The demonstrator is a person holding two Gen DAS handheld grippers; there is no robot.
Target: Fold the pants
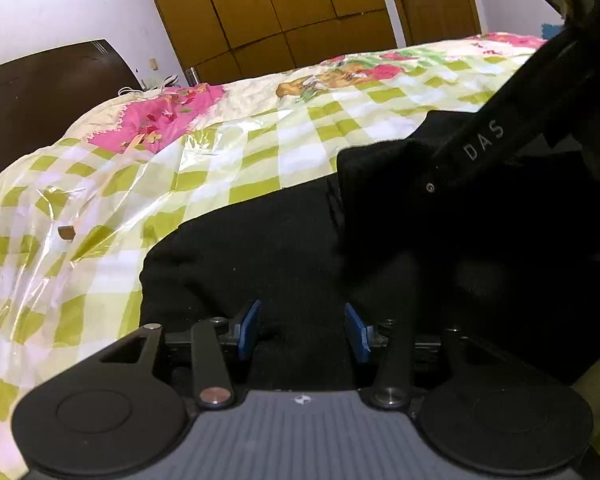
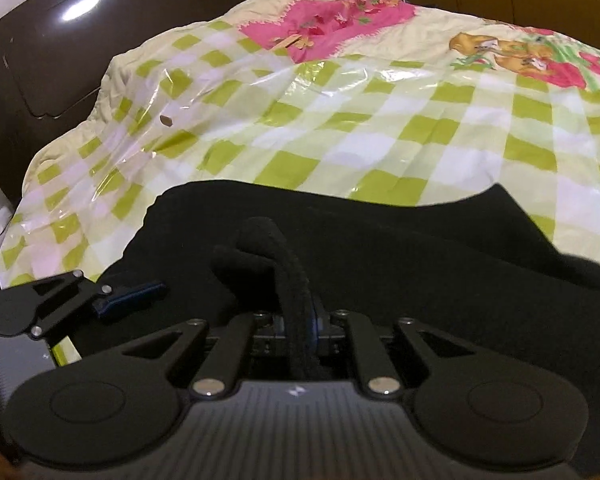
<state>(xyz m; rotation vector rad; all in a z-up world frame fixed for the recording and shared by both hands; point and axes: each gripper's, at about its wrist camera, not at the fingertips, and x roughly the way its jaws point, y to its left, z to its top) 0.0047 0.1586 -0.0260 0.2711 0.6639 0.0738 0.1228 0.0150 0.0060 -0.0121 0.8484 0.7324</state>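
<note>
On the bed (image 2: 340, 128), over a checked cover under clear plastic, the black pants (image 2: 380, 248) lie just ahead of both grippers, long axis running across the view. The right gripper (image 2: 300, 324) has its jaws narrow, clamped on a rolled edge of the pants that rises between them. The left gripper (image 1: 302, 330) stands beside it, jaws half wide over the cloth, gripping nothing. A small brown scrap (image 2: 166, 120) lies well apart on the plastic. Nothing appears to block the fold.
</note>
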